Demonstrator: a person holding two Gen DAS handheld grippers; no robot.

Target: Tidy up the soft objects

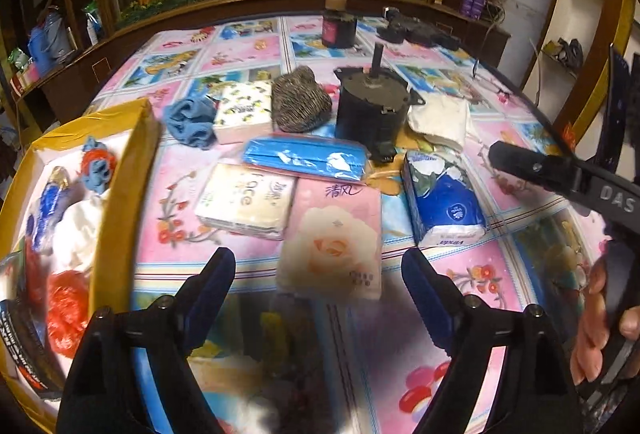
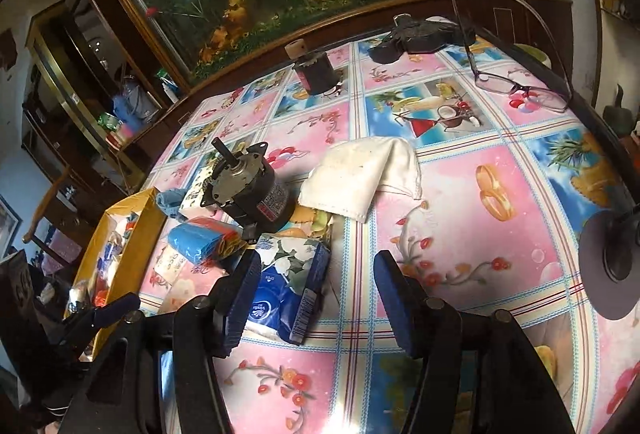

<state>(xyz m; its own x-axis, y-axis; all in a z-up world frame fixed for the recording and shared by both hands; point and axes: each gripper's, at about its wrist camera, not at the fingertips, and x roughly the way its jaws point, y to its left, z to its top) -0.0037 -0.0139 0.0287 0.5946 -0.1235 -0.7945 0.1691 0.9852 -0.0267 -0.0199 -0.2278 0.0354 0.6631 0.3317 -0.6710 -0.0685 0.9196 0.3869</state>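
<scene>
My left gripper (image 1: pixel 318 284) is open and empty, just in front of a pink rose tissue pack (image 1: pixel 332 238). Beside it lie a cream tissue pack (image 1: pixel 246 205), a blue mask pack (image 1: pixel 308 155), a blue-white tissue pack (image 1: pixel 444 201), a yellow-print tissue pack (image 1: pixel 242 111), a blue cloth (image 1: pixel 188 119), a knitted grey item (image 1: pixel 300 99) and a white cloth (image 1: pixel 440 119). My right gripper (image 2: pixel 316 294) is open and empty, with the blue-white tissue pack (image 2: pixel 292 286) by its left finger. The white cloth (image 2: pixel 360 177) lies ahead of it.
A yellow-rimmed box (image 1: pixel 120 193) at the left holds several soft items. A black motor (image 1: pixel 372 109) stands among the packs. A dark jar (image 1: pixel 338 27), a black tool (image 1: pixel 416 27) and glasses (image 2: pixel 516 85) sit at the table's far side.
</scene>
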